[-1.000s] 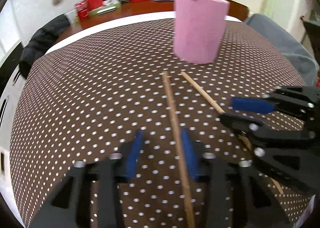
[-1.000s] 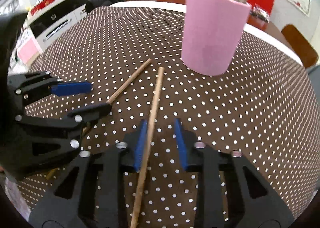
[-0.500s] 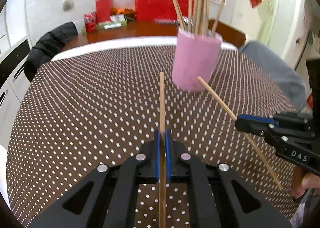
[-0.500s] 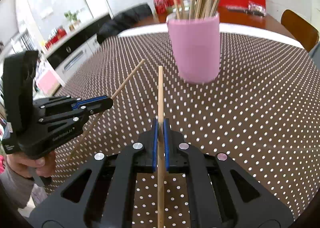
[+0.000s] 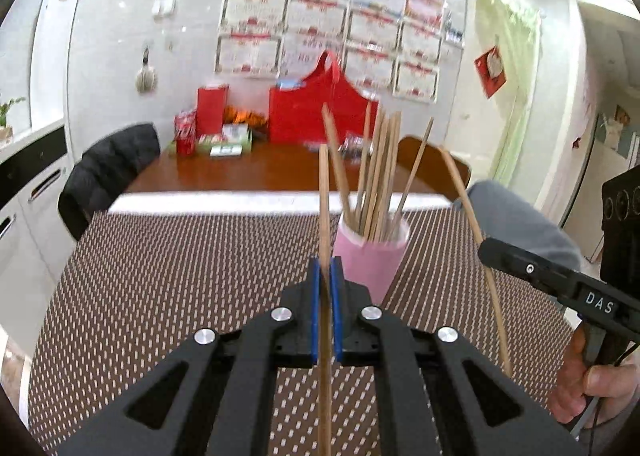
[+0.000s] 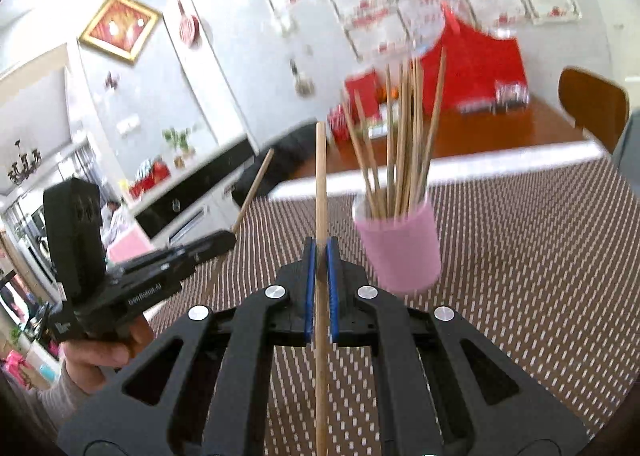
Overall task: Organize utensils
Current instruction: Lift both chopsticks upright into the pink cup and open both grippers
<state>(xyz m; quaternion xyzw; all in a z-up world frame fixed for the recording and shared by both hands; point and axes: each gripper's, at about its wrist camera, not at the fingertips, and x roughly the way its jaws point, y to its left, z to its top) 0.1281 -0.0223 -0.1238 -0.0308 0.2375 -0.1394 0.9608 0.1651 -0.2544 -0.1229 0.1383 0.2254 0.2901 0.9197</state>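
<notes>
Left tongs [image 5: 325,284] clamped on one chopstick [image 5: 324,195]; right tongs [image 6: 319,260] clamped on another [image 6: 320,183]. Both sticks held above the dotted tabletop [image 5: 160,276], near the pink cup [image 5: 370,256] of chopsticks.

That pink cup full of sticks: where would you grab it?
Grip the pink cup around its bare lower wall, coming in level from the side. The chopsticks fan out above the rim and block a grasp from above; the round wall suits two opposed fingers.
</notes>
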